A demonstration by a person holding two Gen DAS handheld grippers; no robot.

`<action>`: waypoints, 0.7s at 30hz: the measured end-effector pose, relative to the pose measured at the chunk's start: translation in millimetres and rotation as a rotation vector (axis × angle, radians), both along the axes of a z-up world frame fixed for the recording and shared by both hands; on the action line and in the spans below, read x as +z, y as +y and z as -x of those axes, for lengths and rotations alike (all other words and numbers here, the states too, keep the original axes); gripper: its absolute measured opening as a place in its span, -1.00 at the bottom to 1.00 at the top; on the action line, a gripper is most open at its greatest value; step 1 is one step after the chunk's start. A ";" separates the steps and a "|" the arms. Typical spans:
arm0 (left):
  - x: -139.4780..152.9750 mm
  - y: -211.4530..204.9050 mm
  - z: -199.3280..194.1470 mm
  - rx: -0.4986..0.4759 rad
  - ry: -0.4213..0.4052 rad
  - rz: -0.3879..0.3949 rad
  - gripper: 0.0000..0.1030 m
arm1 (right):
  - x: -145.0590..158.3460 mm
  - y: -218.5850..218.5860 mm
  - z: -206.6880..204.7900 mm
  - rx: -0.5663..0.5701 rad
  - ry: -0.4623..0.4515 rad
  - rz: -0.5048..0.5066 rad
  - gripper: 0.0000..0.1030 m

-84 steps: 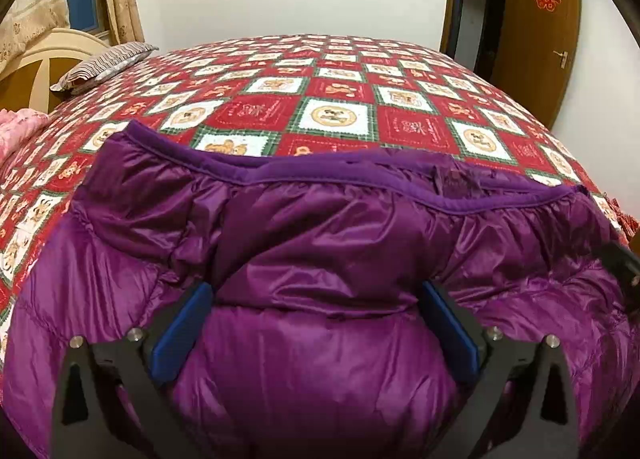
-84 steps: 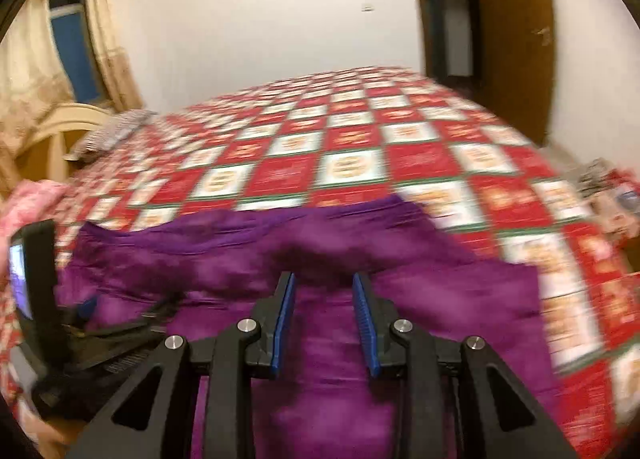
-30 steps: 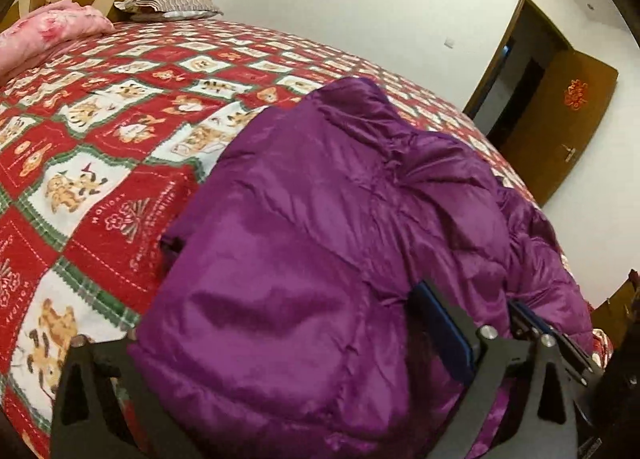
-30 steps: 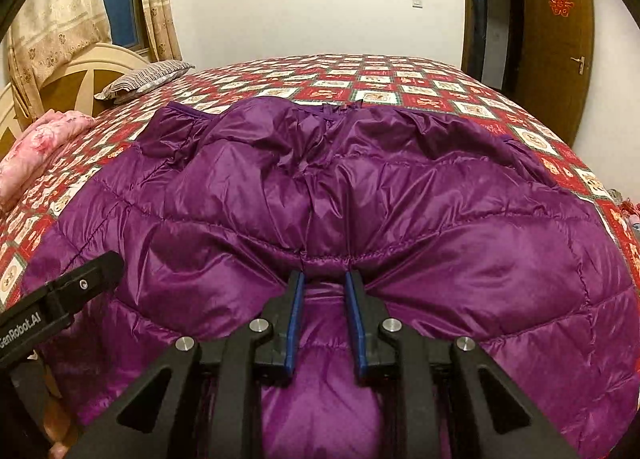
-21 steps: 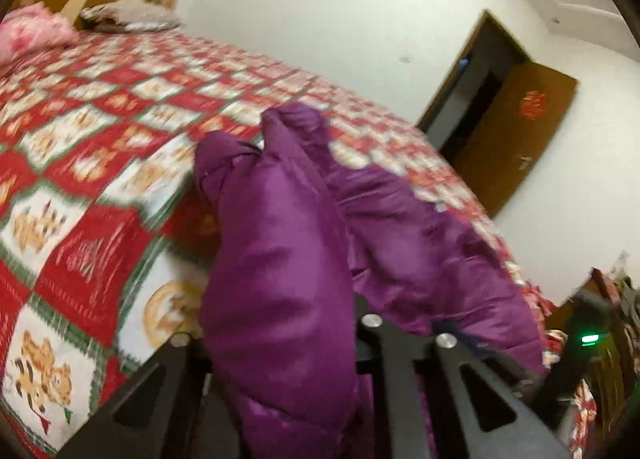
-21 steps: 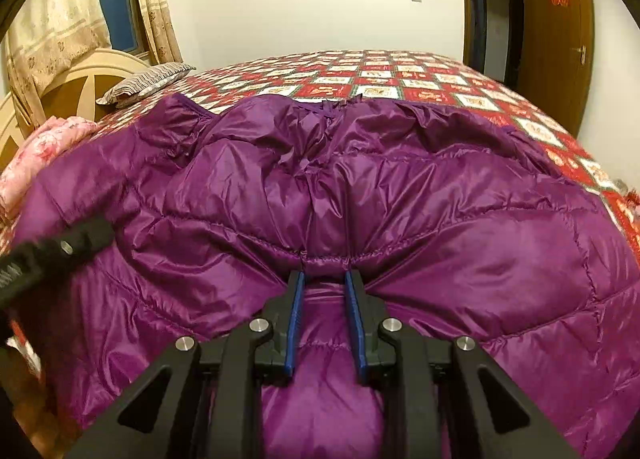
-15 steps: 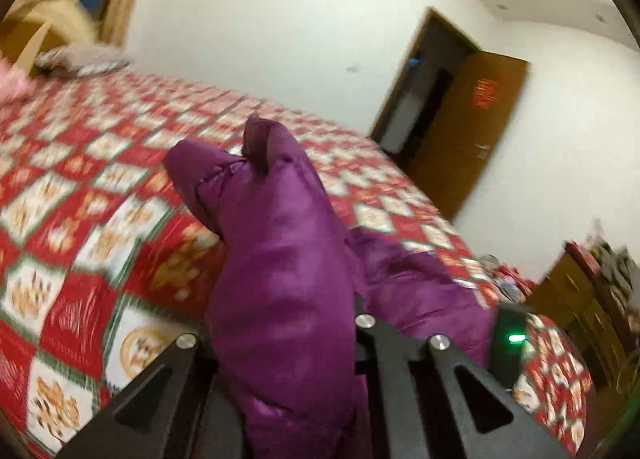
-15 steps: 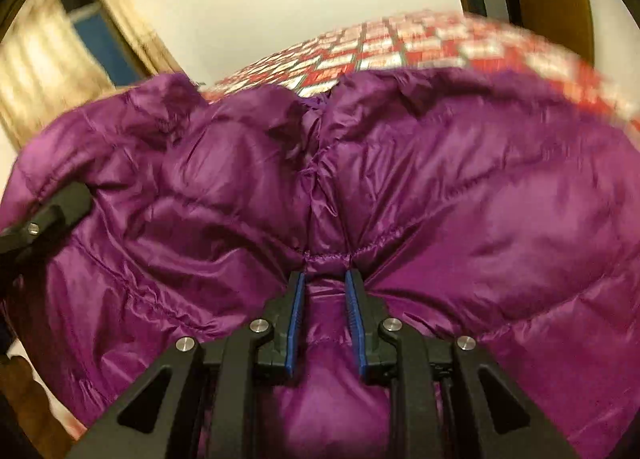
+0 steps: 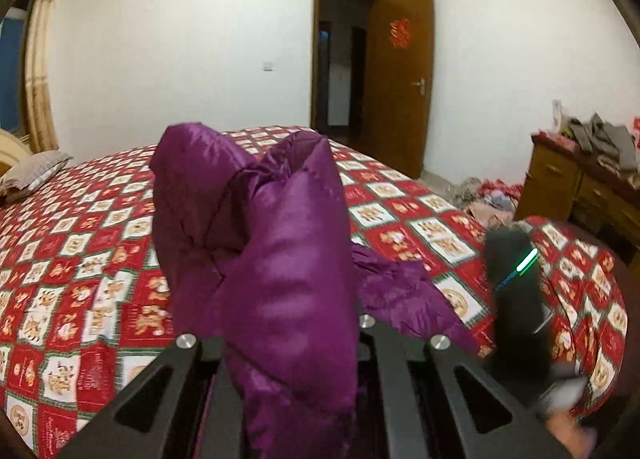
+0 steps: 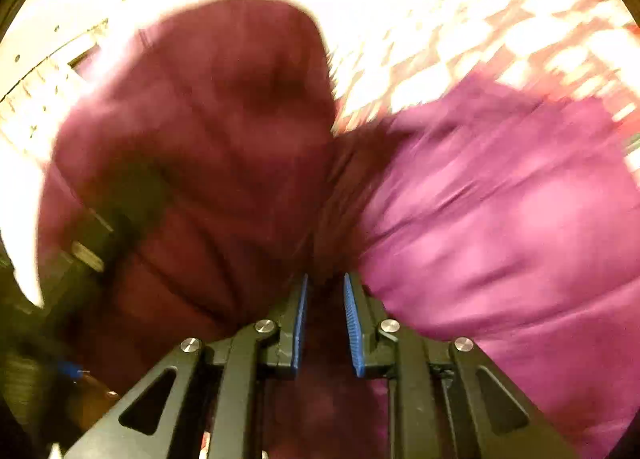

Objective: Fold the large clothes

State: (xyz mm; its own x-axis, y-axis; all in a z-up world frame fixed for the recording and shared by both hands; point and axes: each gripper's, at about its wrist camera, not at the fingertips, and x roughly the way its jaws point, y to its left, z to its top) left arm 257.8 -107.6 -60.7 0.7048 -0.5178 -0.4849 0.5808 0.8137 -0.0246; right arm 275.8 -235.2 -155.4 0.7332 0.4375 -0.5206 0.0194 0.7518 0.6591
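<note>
The shiny purple quilted down jacket (image 9: 280, 259), puffy and slick with stitched channels, stands bunched in a tall crumpled column between the black fingers of the left tool (image 9: 288, 339), which pinches a thick fold of it; the fingertips themselves are buried in fabric. More of the jacket trails low to the right onto the bed covered in a red, white and green checked quilt with bear motifs (image 9: 80, 259). The left view also shows a grey striped pillow (image 9: 32, 175) at the bed's far left, an open brown wooden door (image 9: 400, 99), a wooden dresser (image 9: 580, 187) heaped with clothes, and the dark body of the other tool with a green light (image 9: 516, 291) at the right. The right view is blurred: the right tool (image 10: 325, 315), its blue ribbed pads (image 10: 352, 323) drawn close, nips a narrow gathered seam of the jacket (image 10: 500, 219), whose two puffy lobes billow left and right above it, the quilt (image 10: 520, 39) showing only as a bright smear beyond.
</note>
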 end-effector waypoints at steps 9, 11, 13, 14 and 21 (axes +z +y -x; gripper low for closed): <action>-39.6 -76.5 30.6 -0.165 -0.032 -0.162 -0.79 | 35.9 -108.3 64.3 -0.253 -0.037 0.153 -0.60; -54.9 -91.9 39.5 -0.203 -0.045 -0.220 -0.79 | 35.2 -120.2 73.5 -0.269 -0.036 0.150 -0.59; -66.9 -101.1 44.4 -0.231 -0.045 -0.252 -0.79 | 36.0 -128.7 81.2 -0.272 -0.044 0.149 -0.59; -73.4 -104.6 46.8 -0.246 -0.042 -0.265 -0.79 | 37.3 -131.1 84.0 -0.273 -0.047 0.152 -0.59; -92.6 -113.4 54.3 -0.317 -0.035 -0.289 -0.77 | 54.3 -115.2 72.4 -0.144 -0.113 0.183 -0.59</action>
